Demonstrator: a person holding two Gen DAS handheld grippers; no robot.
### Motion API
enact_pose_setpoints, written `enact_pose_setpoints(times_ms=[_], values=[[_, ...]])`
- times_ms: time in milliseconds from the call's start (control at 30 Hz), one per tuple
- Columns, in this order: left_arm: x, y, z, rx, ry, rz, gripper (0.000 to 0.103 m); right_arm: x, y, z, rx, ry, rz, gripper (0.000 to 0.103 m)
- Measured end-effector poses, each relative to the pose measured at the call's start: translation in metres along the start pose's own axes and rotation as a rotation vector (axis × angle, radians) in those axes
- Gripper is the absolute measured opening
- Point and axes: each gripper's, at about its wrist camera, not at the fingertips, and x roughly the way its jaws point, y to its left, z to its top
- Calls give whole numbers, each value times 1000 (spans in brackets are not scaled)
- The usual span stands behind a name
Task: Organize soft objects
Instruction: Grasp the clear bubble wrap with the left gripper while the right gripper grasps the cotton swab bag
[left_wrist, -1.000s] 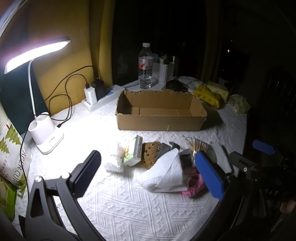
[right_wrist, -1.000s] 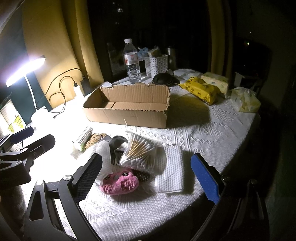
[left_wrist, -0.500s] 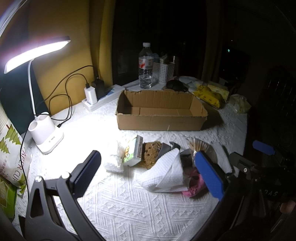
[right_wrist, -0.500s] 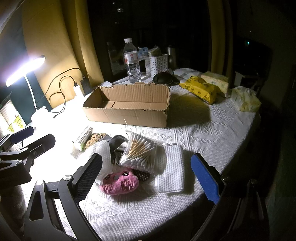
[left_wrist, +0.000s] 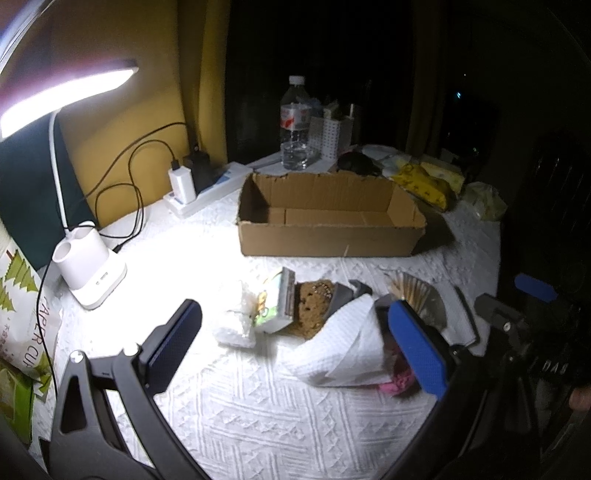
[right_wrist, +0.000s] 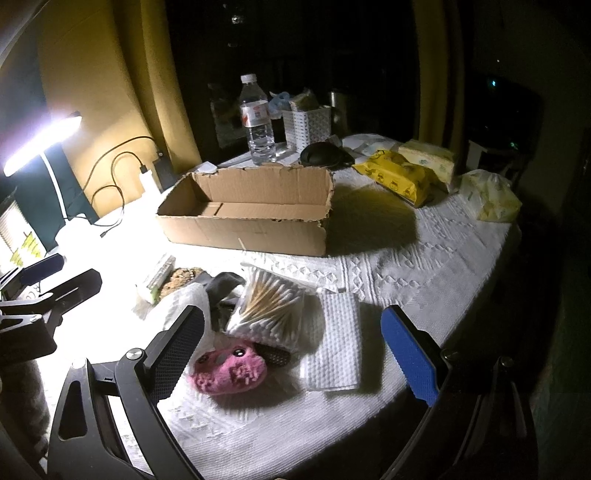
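White-clothed table (right_wrist: 424, 266), cardboard box (right_wrist: 251, 229), lamp (left_wrist: 88, 269)

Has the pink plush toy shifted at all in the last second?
No. The pink plush toy lies where it did, in front of the cotton swab bag.

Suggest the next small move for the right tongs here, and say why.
Probably lower the right tongs onto the pink plush toy. They are open and empty, the toy lies uncovered at the near edge of the pile, closest to them, and the cardboard box behind the pile looks empty. The left tongs are also open, holding nothing.
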Motion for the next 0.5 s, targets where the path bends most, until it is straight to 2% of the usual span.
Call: enact_pose_setpoints(times_ms=[133,233,433,500], values=[[13,12,-6,-12,31,7,102,11,-10,-1,17,20,-7,98],[24,23,-10,-27,55,18,101,19,-15,-2,21,42,-6,93],[50,40,-12,-41,104,46,93,40,-20,-6,33,87,13,93],[58,46,-11,-48,113,59,93,47,-21,-6,38,100,23,88]])
